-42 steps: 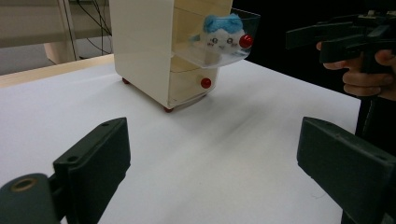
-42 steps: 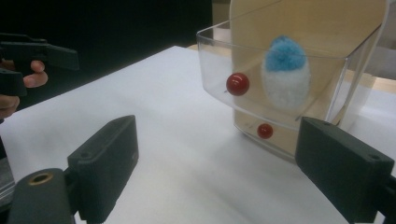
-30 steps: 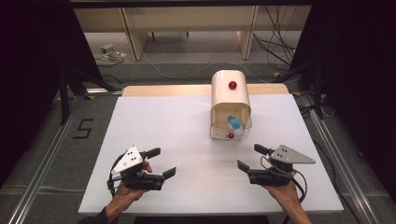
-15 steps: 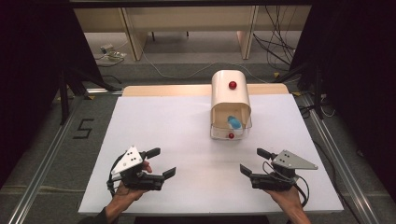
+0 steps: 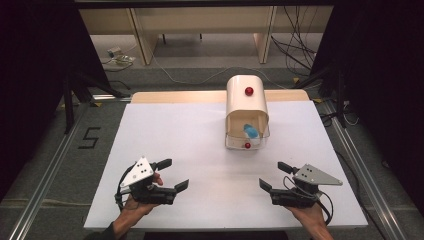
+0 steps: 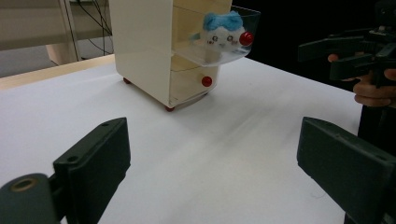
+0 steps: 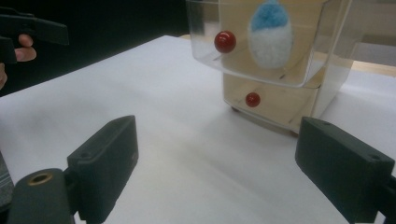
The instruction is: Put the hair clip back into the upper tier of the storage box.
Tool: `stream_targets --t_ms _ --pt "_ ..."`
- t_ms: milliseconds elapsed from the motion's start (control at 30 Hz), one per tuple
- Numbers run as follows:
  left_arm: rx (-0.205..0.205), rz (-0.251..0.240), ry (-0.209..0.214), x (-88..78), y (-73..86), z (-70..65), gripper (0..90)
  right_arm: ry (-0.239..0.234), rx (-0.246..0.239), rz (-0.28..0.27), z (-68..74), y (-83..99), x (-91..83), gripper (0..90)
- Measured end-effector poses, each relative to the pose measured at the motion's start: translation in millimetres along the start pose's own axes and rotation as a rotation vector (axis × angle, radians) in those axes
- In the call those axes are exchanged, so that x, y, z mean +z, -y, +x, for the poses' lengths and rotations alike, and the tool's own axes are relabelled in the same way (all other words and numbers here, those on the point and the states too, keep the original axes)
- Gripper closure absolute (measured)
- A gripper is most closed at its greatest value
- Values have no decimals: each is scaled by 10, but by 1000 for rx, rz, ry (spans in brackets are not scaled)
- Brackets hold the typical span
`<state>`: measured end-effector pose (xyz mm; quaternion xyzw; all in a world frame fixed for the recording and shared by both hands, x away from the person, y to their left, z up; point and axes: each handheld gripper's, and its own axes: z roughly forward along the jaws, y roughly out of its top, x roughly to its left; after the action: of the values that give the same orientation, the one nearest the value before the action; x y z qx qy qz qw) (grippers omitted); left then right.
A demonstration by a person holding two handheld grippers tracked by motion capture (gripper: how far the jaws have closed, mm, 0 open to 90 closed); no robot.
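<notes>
While both grippers sit low at the near edge of the white table (image 5: 200,130), neither has anything between its jaws: the left gripper (image 5: 172,175) stands with jaws spread wide, and so does the right gripper (image 5: 272,176). Ahead of them, well apart from both, stands the cream drawer cabinet (image 5: 246,102), somewhat nearer the right gripper's line than the left's.

From the right gripper view, the cabinet's clear upper drawer (image 7: 266,42) is pulled out toward the tool, its red knob (image 7: 225,41) facing forward, and a blue-and-white plush toy (image 7: 271,30) rests inside it. Below it, the lower drawer (image 7: 275,105) with its own red knob (image 7: 252,99) looks pushed in. The left gripper view shows the same toy (image 6: 219,32) from the side, a small face turned outward, with the drawer open above the table and off to the front right of that tool.

As a judgement, the work looks to be at an early or in-between stage: the drawer is already open and the toy is exposed, yet no tool touches either. What remains seems to be an approach forward, then either lifting the toy out or pushing the drawer shut; which of these is meant cannot be told.
</notes>
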<state>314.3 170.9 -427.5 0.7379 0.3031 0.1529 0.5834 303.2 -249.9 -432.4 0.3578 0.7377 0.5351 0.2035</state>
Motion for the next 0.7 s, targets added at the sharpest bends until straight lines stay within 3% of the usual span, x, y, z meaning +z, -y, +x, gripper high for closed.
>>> stream_targets --t_ms 700 --pt "1 1 2 -3 -3 3 93 10 1 -28 -11 -16 -35 142"
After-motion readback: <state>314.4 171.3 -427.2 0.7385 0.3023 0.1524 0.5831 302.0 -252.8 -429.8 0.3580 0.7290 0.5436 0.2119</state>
